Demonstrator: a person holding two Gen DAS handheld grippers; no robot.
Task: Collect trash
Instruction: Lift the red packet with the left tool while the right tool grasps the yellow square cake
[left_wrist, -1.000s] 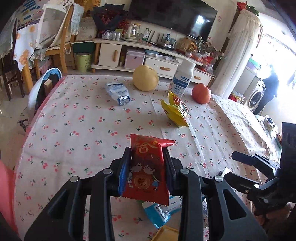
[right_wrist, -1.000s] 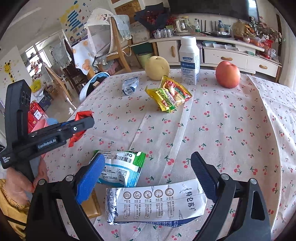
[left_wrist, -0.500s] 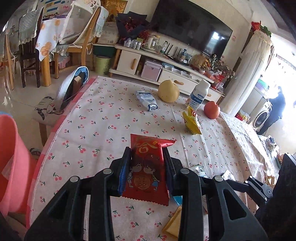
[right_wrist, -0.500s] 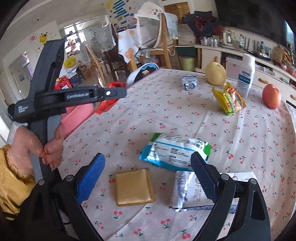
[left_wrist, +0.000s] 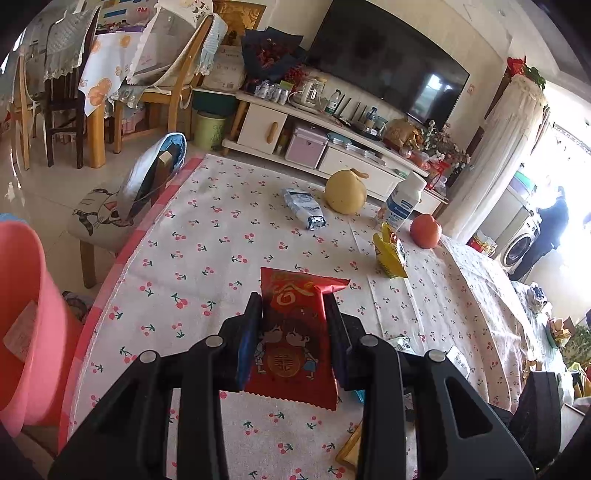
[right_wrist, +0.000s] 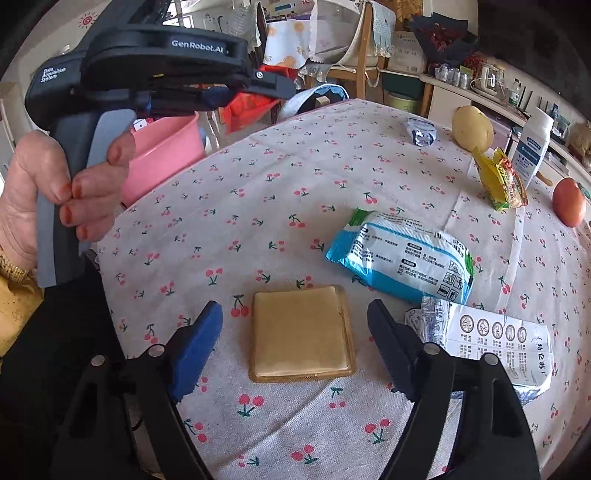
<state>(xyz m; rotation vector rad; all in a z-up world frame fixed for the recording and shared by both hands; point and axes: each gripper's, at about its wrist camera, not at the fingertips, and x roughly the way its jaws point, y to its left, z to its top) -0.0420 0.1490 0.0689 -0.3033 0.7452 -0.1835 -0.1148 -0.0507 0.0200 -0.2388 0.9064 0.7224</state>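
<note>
My left gripper is shut on a red snack wrapper and holds it above the table's left edge, beside a pink bin. In the right wrist view the left gripper hangs over the pink bin with the red wrapper. My right gripper is open, its jaws on either side of a flat tan packet on the cloth. A blue-white wrapper, a silver wrapper, a yellow wrapper and a small blue packet lie on the table.
A yellow pear, a white bottle and a red apple stand at the far side of the cherry-print tablecloth. A stool with a bag stands by the table's left edge.
My left gripper has moved left with the red wrapper, toward the pink bin. My right gripper has swung left from the silver wrapper to sit over the tan packet.
</note>
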